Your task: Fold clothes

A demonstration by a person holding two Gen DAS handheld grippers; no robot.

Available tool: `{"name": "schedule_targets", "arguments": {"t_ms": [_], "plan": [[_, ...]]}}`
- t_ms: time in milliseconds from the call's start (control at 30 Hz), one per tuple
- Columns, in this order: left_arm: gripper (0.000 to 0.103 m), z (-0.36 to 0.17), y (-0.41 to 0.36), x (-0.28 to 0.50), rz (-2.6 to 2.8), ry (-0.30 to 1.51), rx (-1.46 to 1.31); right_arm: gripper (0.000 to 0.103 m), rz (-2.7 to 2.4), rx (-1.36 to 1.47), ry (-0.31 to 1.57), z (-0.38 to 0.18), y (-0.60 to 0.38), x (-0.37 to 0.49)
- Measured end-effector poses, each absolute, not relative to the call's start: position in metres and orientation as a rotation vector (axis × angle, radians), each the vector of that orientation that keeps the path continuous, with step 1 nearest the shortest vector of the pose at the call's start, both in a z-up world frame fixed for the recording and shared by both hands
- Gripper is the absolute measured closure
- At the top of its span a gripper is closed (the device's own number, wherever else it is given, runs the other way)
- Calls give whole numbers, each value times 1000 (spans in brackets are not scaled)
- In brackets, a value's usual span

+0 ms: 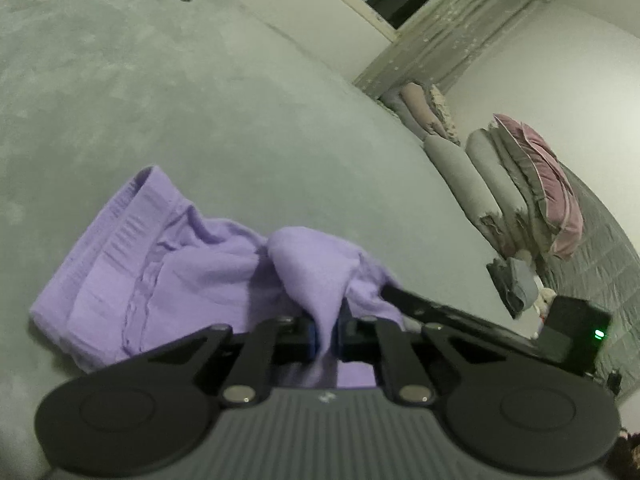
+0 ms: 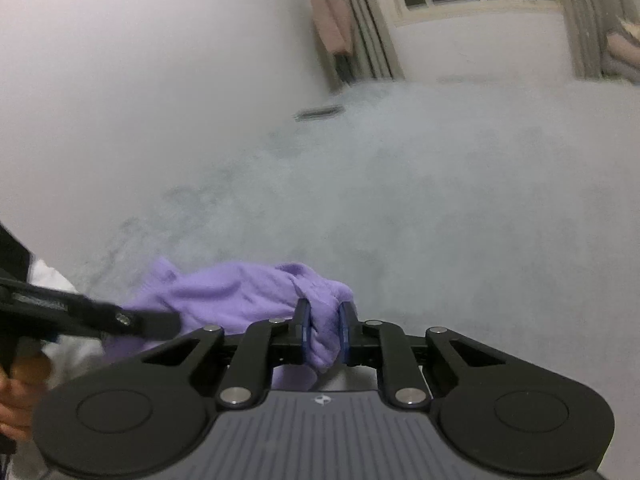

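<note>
- Pinching a bunched fold of the purple garment (image 1: 168, 264), the left gripper (image 1: 326, 336) has its jaws pressed onto cloth that rises in a peak just ahead of them.
- Its blue pads (image 1: 313, 338) show on either side of that fold, so the hold looks firm rather than a light touch.
- The right gripper (image 2: 324, 330) likewise has its jaws clamped on a thick wad of the same garment, which spills out between and below them.
- Both tools sit close together at the garment's near end; the right one shows as a dark bar at the right of the left wrist view.
- The garment lies on the grey bed (image 1: 200, 100), well in from its far edge, its ribbed band (image 1: 120, 216) farthest from the tools and resting flat.
- Holding two points on one end probably serves to lift or carry that end over the rest, or to spread it; which one cannot be told.
- Pillows (image 1: 520, 184) are stacked well apart, at the bed's far right edge.
- A hand (image 2: 16, 396) grips the left tool's handle.
</note>
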State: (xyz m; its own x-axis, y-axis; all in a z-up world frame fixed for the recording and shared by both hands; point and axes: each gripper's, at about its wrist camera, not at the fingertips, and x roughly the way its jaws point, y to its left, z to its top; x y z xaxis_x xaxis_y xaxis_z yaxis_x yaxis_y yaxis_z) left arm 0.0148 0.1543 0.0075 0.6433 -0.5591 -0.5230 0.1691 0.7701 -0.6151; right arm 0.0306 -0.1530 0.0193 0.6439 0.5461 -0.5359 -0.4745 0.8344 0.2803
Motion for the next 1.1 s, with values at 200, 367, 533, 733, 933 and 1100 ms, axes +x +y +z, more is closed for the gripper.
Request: {"name": "schedule_targets", "arguments": {"t_ms": [200,367,533,733,933,1100], "plan": [[97,22,171,10,-396,721,-583,71,522,104,601,27,-146,20],[97,46,204,-5,-338,646,-516,68,494,70,565,36,-138,7],[96,25,219,4,-288,744,-469,66,524,33,566,37,-127,2],[92,25,223,6,-264,762,-480,66,532,-44,587,34,-114,0],[82,30,228,0,-246,727,-501,66,608,-19,607,41,-115,-12],[61,31,231,-4,-232,715,-530,66,730,-4,660,39,-103,-22]]}}
